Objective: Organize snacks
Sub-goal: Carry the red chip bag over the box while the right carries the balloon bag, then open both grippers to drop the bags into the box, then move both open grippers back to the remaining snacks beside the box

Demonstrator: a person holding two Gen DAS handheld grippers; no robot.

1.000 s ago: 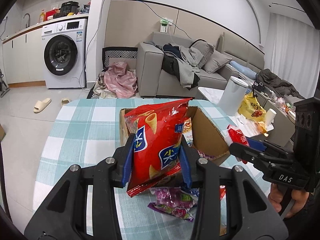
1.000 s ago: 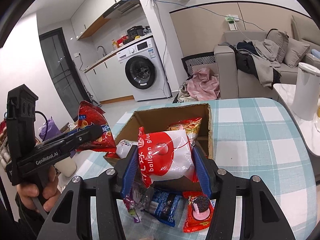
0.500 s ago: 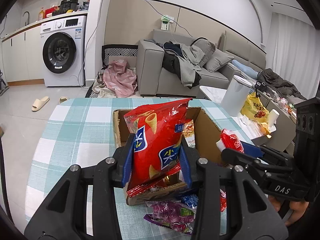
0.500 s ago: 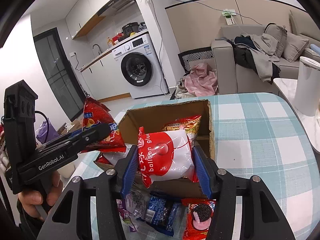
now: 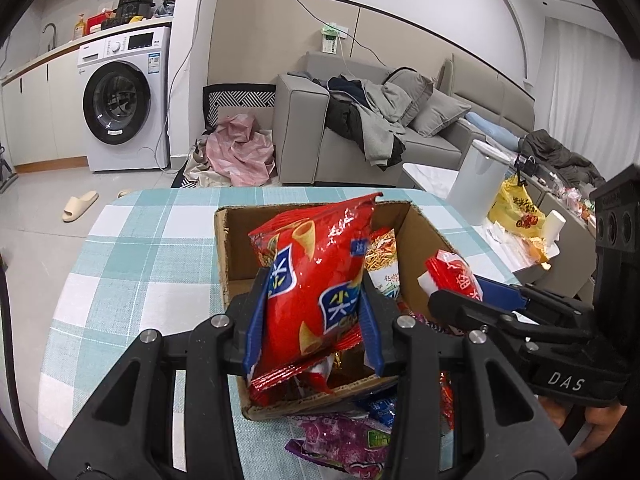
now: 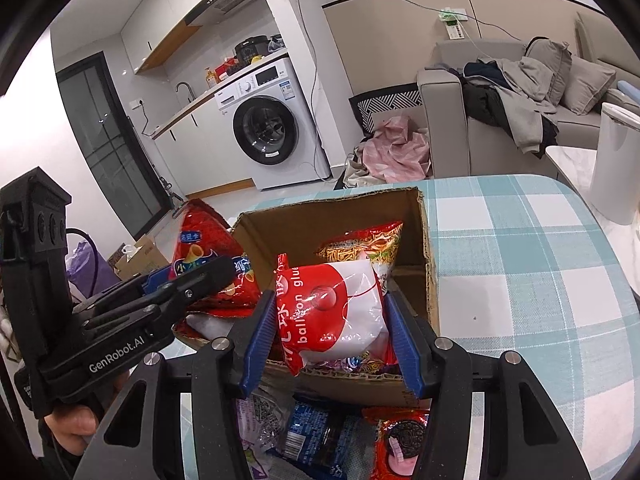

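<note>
Both tongs' bags over box (image 5: 420,236) rim

Cardboard box (image 6: 424,240) crowded with noodle packet (image 6: 364,246)

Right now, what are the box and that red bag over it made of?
The box looks like plain brown corrugated cardboard, matte: its cut rim shows fluting and ragged edges. The red bag, held over it in the left gripper, seems to be thin glossy plastic film, judging by its bright glare and crinkles; whether it is foil-lined inside I cannot tell.
</note>
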